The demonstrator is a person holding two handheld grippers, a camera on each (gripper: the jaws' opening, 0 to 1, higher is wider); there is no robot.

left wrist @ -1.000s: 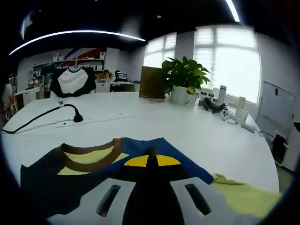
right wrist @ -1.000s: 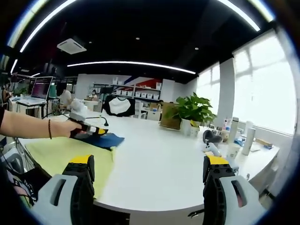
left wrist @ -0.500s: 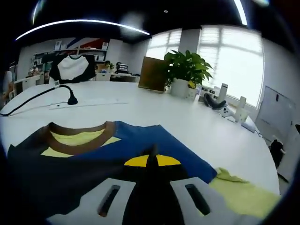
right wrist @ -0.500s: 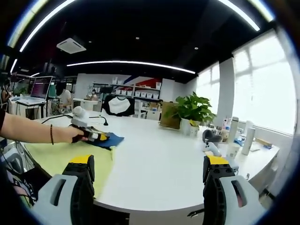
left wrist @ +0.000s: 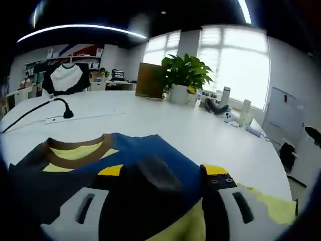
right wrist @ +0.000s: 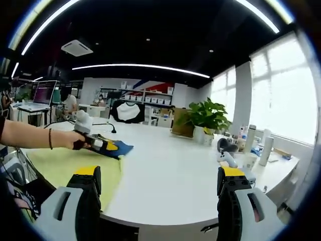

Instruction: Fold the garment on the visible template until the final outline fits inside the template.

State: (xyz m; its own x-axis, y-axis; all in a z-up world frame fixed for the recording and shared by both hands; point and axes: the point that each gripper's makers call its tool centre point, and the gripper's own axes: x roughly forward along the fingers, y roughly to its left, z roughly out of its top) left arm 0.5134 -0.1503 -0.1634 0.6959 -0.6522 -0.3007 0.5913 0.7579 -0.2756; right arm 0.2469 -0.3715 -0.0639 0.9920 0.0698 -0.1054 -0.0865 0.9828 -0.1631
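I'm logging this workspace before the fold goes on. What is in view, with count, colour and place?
shirt: one, blue with brown collar, on the table, its near edge at the left tongs.
template: one, yellow-green sheet, under the shirt at the table's near edge.
table: one, white, large, under everything.
plant: one, green in a white pot, far side of the table.
cable: one, black, on the table's far left.
hung shirt: one, black and white, in the background.
bottles: several, white, by the window.
left tongs: yellow-tipped, open over the shirt's edge.
right tongs: yellow-tipped, open, empty, over the table's edge.
hand: holding the left tongs.
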